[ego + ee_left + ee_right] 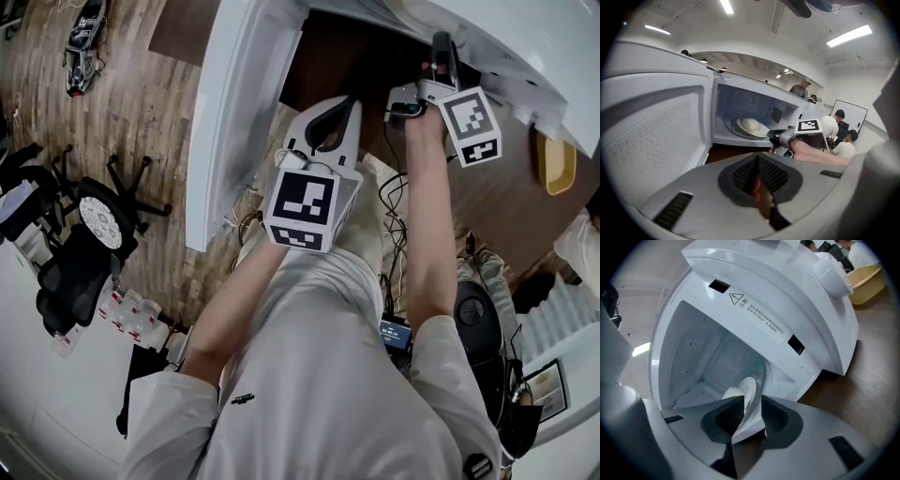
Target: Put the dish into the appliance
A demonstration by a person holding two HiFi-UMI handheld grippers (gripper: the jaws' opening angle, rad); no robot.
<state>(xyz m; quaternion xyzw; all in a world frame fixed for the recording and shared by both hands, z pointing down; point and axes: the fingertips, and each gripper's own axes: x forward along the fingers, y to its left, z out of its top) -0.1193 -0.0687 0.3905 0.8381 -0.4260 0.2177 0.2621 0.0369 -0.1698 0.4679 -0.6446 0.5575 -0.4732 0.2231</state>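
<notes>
The white microwave (740,89) stands with its door (647,140) swung wide to the left. Inside, a white dish (751,125) holding a pale rounded lump rests flat on the glass turntable. My right gripper (780,138) sits at the mouth of the cavity, its jaws apart; in the right gripper view the dish (746,392) shows in the gap between the pads (773,416), which do not press on it. My left gripper (330,117) hangs back in front of the door (234,122), its pads together with nothing between them.
A yellow basin (556,161) sits on the brown tabletop (506,197) right of the microwave. A black office chair (84,234) stands on the wooden floor to the left. Several people (836,136) sit beyond the microwave near a whiteboard.
</notes>
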